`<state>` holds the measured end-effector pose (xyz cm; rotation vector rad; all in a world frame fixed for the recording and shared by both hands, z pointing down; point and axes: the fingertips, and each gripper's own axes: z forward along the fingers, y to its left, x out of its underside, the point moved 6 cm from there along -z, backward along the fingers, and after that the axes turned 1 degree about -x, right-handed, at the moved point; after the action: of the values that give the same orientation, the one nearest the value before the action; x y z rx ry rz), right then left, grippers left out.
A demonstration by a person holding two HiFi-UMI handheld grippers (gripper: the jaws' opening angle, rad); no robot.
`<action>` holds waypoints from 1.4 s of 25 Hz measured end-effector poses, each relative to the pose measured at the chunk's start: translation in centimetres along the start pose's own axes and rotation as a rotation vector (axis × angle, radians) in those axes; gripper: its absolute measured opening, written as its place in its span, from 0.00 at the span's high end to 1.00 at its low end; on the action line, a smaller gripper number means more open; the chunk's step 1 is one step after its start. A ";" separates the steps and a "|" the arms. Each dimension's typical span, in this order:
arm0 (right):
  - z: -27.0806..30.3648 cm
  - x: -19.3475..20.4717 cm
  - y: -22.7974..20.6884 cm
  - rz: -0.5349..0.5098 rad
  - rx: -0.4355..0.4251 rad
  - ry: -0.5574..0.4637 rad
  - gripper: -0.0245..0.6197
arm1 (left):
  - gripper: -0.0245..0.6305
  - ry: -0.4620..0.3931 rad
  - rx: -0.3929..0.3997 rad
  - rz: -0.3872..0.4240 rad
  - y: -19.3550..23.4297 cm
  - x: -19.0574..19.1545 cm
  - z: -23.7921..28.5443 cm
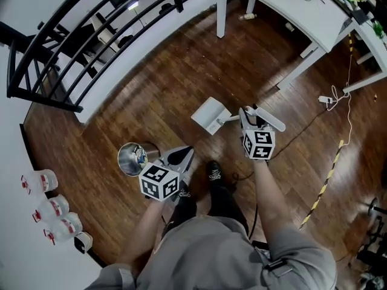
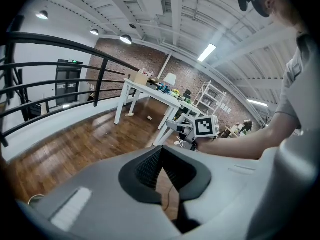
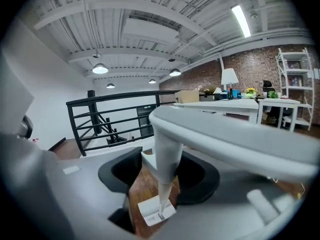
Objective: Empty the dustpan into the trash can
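— So where's the dustpan point(image 1: 210, 115)?
— Centre of the head view, white against the wood floor point(image 1: 181, 71). Its handle point(image 3: 165, 154) is clamped between the right gripper's point(image 3: 162, 171) jaws.
— And the trash can point(image 1: 133, 159)?
— Lower left of the dustpan and apart from it, standing open-topped just beside the left gripper point(image 1: 180, 157).
— The left jaws?
— Pressed together, with nothing between them. A white desk point(image 1: 302, 11) crosses the upper right corner.

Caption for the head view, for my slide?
Right gripper holds the dustpan; the trash can stands on the floor beside the left gripper.
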<state>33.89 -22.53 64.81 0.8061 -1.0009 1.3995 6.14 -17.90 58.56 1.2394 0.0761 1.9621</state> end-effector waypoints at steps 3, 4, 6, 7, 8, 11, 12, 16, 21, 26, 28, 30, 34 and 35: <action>-1.3 0.8 -0.1 0.016 0.029 0.021 0.67 | 0.96 0.000 0.028 0.008 -0.5 0.3 -0.1; -1.5 1.0 0.0 0.022 0.036 0.031 0.67 | 0.96 -0.004 0.034 0.011 -0.6 0.3 -0.2; -1.7 1.3 0.3 0.029 0.044 0.053 0.63 | 0.96 -0.016 0.041 0.016 -0.5 0.2 -0.7; -1.9 1.3 0.5 0.030 0.046 0.063 0.62 | 0.96 -0.022 0.043 0.020 -0.6 0.0 -0.9; -2.0 1.3 0.6 0.033 0.048 0.073 0.58 | 0.96 -0.028 0.045 0.023 -0.6 -0.1 -1.1; -2.5 1.5 0.3 0.059 0.064 0.110 0.54 | 0.96 -0.054 0.045 0.031 -0.7 -0.6 -1.9; -2.8 1.7 0.3 0.073 0.069 0.125 0.54 | 0.96 -0.064 0.043 0.032 -0.6 -0.8 -2.3; -4.9 2.9 0.8 0.134 0.077 0.184 0.53 | 0.96 -0.103 0.032 0.028 -0.4 -1.6 -4.4; -6.9 3.3 3.8 0.104 0.049 0.238 0.64 | 0.96 -0.169 0.004 0.028 0.2 -2.9 -6.8; -6.8 -1.6 10.2 -0.026 -0.080 0.142 0.92 | 0.96 -0.227 -0.014 0.036 0.5 -4.4 -9.1; -6.6 -4.6 12.8 -0.040 -0.166 0.090 0.96 | 0.96 -0.250 -0.020 0.046 0.4 -5.1 -9.9; -6.6 -7.7 15.7 -0.044 -0.264 0.045 0.96 | 0.96 -0.270 -0.025 0.052 0.4 -5.8 -10.8; -7.4 -13.4 21.0 -0.072 -0.441 -0.047 0.96 | 0.96 -0.313 -0.034 0.066 0.1 -7.4 -13.0; -7.8 -14.6 22.1 -0.074 -0.476 -0.062 0.96 | 0.96 -0.323 -0.037 0.075 -0.1 -7.8 -13.5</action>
<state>13.90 -20.29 46.00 0.5256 -1.2755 1.0175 -2.78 -18.26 45.81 1.5367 -0.1709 1.7922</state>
